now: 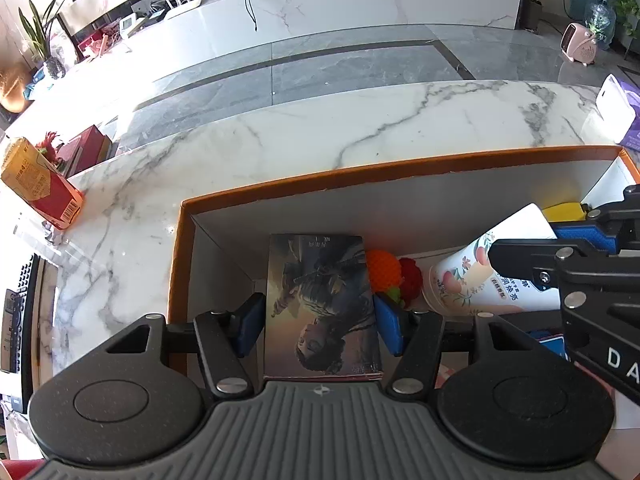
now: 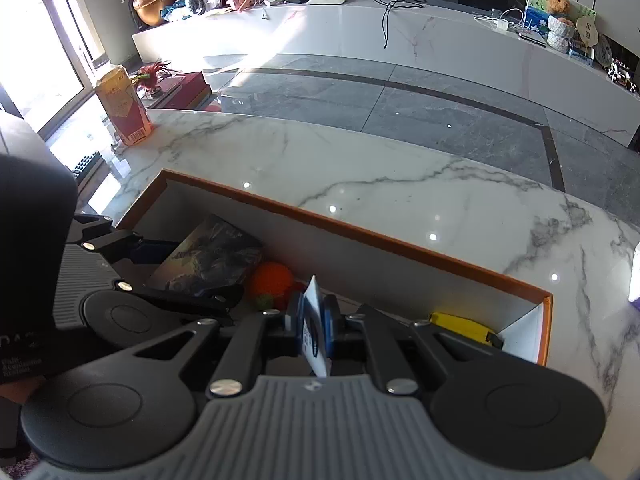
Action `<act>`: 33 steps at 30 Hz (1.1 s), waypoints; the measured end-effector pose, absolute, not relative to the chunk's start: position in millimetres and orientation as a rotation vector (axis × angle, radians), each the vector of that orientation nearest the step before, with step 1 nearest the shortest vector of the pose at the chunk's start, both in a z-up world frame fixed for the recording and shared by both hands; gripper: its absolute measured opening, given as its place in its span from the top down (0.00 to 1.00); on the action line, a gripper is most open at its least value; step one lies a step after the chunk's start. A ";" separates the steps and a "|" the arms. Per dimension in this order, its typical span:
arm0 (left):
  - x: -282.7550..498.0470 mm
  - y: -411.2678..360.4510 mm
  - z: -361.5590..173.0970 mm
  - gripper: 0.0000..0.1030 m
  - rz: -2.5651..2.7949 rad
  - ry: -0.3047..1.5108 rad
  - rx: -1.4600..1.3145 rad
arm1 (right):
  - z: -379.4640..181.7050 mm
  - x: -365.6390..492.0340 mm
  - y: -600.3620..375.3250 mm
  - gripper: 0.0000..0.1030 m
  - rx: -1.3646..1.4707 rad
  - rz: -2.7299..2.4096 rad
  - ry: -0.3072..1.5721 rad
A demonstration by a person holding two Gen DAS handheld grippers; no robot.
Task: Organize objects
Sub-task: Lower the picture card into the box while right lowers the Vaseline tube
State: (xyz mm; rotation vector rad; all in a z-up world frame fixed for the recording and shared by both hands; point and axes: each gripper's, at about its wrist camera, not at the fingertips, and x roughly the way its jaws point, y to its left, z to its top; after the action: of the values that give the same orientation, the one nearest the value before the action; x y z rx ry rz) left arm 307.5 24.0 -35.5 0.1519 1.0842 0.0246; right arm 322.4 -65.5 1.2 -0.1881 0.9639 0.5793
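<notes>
A flat box with a dark picture of a figure (image 1: 320, 300) stands tilted inside the orange-rimmed white carton (image 1: 280, 182), at its left end. My left gripper (image 1: 320, 320) is shut on it, one blue pad on each long edge. In the right wrist view that same picture box (image 2: 216, 252) shows between the left gripper's fingers (image 2: 160, 250). My right gripper (image 2: 314, 328) is shut on the flat crimped end of a white tube (image 2: 313, 300). The tube (image 1: 460, 280), printed with peaches, hangs slanted over the carton's middle, its cap end lowest.
In the carton (image 2: 360, 236) lie an orange ball (image 1: 382, 270), a red knitted thing (image 1: 412, 280) and a yellow item (image 2: 460, 326). On the marble table a yellow-red drink carton (image 1: 40, 184) stands far left, and a white-purple box (image 1: 616, 112) far right.
</notes>
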 end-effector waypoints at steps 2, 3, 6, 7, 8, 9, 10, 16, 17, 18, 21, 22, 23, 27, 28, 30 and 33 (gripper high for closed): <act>306.7 28.6 -32.7 0.34 0.003 1.077 0.124 | 0.7 323.7 -63.3 0.90 -0.190 0.575 0.960; 306.2 31.2 -30.9 0.32 -0.004 1.074 0.109 | 0.6 324.6 -63.4 0.90 -0.189 0.574 0.958; 304.3 39.0 -25.0 0.30 -0.019 1.065 0.071 | -0.6 326.6 -61.3 0.90 -0.179 0.578 0.953; 303.4 41.4 -23.2 0.30 -0.023 1.064 0.064 | -0.3 326.5 -60.9 0.90 -0.175 0.581 0.949; 302.6 43.9 -20.7 0.31 -0.030 1.064 0.055 | 0.3 326.3 -60.7 0.89 -0.172 0.581 0.944; 301.4 46.3 -18.0 0.35 -0.045 1.064 0.046 | 1.4 326.0 -60.4 0.87 -0.168 0.580 0.937; 299.7 48.9 -15.6 0.37 -0.056 1.063 0.033 | 2.6 325.7 -59.7 0.86 -0.166 0.579 0.927; 290.7 59.2 -7.1 0.62 -0.095 1.094 0.017 | 14.7 320.1 -62.8 0.78 -0.157 0.578 0.881; 289.9 58.4 -8.4 0.68 -0.089 1.108 0.035 | 16.8 317.7 -63.1 0.77 -0.161 0.577 0.869; 289.3 57.3 -10.2 0.72 -0.083 1.117 0.052 | 18.7 315.2 -63.2 0.77 -0.168 0.577 0.859; 288.2 55.1 -18.9 0.81 -0.067 1.132 0.083 | 22.0 309.0 -64.4 0.77 -0.177 0.579 0.844; 287.6 55.0 -19.9 0.81 -0.058 1.129 0.085 | 22.7 307.0 -64.6 0.77 -0.179 0.581 0.842; 287.3 53.9 -19.2 0.81 -0.058 1.126 0.089 | 23.2 305.1 -64.7 0.77 -0.180 0.585 0.840; 287.9 47.5 -19.2 0.83 -0.049 1.126 0.120 | 25.8 297.3 -65.6 0.77 -0.180 0.595 0.833; 287.6 45.2 -19.9 0.83 -0.054 1.131 0.133 | 26.4 295.9 -65.7 0.77 -0.178 0.598 0.833; 288.8 43.9 -25.7 0.92 -0.068 1.180 0.125 | 27.6 292.9 -65.2 0.77 -0.176 0.605 0.836; 285.6 42.5 -33.9 0.92 -0.067 1.200 0.126 | 27.9 287.6 -63.6 0.77 -0.169 0.625 0.847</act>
State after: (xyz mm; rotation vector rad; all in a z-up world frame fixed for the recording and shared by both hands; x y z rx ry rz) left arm 285.6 42.5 -33.9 0.1260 1.1998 -0.0671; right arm 287.6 -63.6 27.9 -0.1691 0.8470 0.6251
